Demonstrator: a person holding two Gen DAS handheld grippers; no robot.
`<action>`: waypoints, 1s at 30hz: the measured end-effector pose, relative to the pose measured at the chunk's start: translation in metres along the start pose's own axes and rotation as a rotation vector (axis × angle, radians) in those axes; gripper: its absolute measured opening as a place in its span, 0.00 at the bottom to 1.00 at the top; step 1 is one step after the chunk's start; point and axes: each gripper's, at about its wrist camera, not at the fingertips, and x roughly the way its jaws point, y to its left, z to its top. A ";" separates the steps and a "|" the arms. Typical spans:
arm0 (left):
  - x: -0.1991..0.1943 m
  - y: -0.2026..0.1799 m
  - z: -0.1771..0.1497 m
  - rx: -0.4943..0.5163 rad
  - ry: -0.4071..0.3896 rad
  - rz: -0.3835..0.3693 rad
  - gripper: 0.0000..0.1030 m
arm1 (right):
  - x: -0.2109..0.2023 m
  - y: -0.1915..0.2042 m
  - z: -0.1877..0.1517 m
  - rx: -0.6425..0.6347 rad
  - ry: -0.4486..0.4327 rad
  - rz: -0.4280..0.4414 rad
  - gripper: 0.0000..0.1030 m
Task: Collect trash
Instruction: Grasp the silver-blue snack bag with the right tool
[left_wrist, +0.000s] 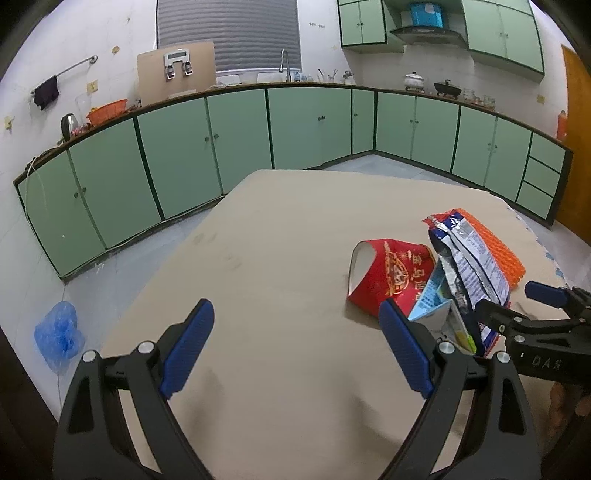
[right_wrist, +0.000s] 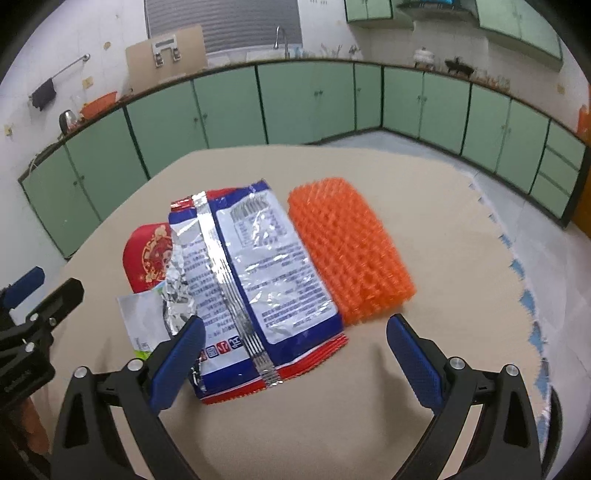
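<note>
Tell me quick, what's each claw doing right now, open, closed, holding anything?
Left claw: open, holding nothing, over bare table.
Right claw: open, holding nothing, low over the wrapper.

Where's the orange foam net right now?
On the table, in the right wrist view: the orange foam net lies right of the snack wrapper, just beyond the open right tongs.

Snack wrapper (right_wrist: 258, 284): glossy crinkled plastic film, foil-silver lining exposed. Orange mesh sleeve (right_wrist: 347, 251): soft-looking foam net, matt. Red cup (left_wrist: 388, 273): printed paper; table (left_wrist: 280, 236): matt beige, smooth.
</note>
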 end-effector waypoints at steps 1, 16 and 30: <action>0.001 0.001 0.000 -0.001 0.002 0.000 0.85 | 0.002 -0.001 0.001 0.004 0.007 0.016 0.93; 0.004 0.004 -0.003 -0.009 0.020 -0.019 0.85 | -0.013 -0.001 -0.007 -0.009 -0.018 0.075 0.45; -0.004 -0.042 0.002 0.023 -0.015 -0.176 0.85 | -0.053 -0.041 -0.018 0.063 -0.059 0.065 0.25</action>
